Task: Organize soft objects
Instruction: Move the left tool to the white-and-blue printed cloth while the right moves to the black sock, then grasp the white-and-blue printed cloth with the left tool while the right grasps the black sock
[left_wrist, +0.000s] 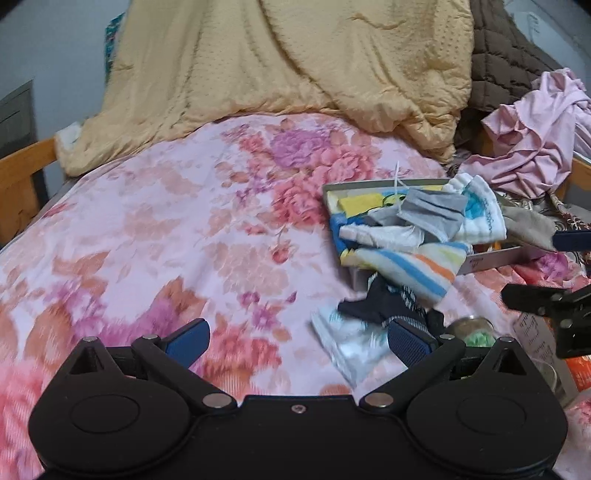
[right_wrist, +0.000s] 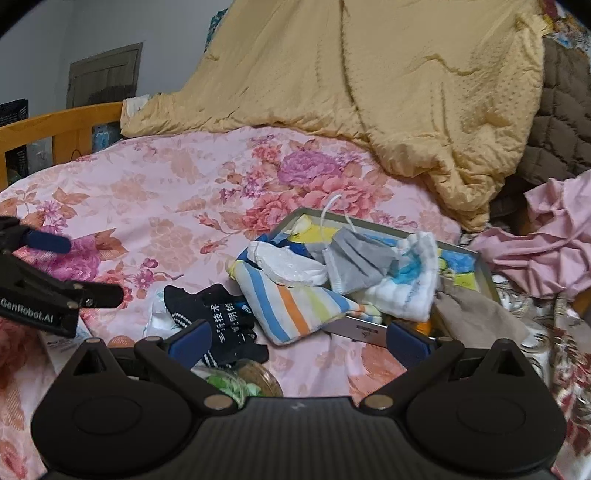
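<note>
A shallow grey tray (right_wrist: 484, 273) (left_wrist: 388, 184) lies on the floral bed sheet (left_wrist: 166, 229) and holds soft items: a grey face mask (right_wrist: 358, 262) (left_wrist: 432, 212), a white-and-blue cloth (right_wrist: 410, 291) (left_wrist: 480, 214), a white pad (right_wrist: 284, 266), and a striped cloth (right_wrist: 291, 306) (left_wrist: 413, 267) hanging over its edge. A black sock (right_wrist: 218, 317) (left_wrist: 384, 304) lies on the sheet in front of the tray, on a white packet (left_wrist: 347, 339). My left gripper (left_wrist: 297, 341) is open and empty over the sheet, left of the sock. My right gripper (right_wrist: 297, 341) is open and empty, just before the tray.
A yellow quilt (left_wrist: 277, 66) is heaped at the back, with a brown quilt (left_wrist: 506, 59) and crumpled pink cloth (right_wrist: 554, 247) at right. A glass jar (right_wrist: 243, 380) sits near the right gripper. A wooden bed rail (right_wrist: 62, 129) runs at left.
</note>
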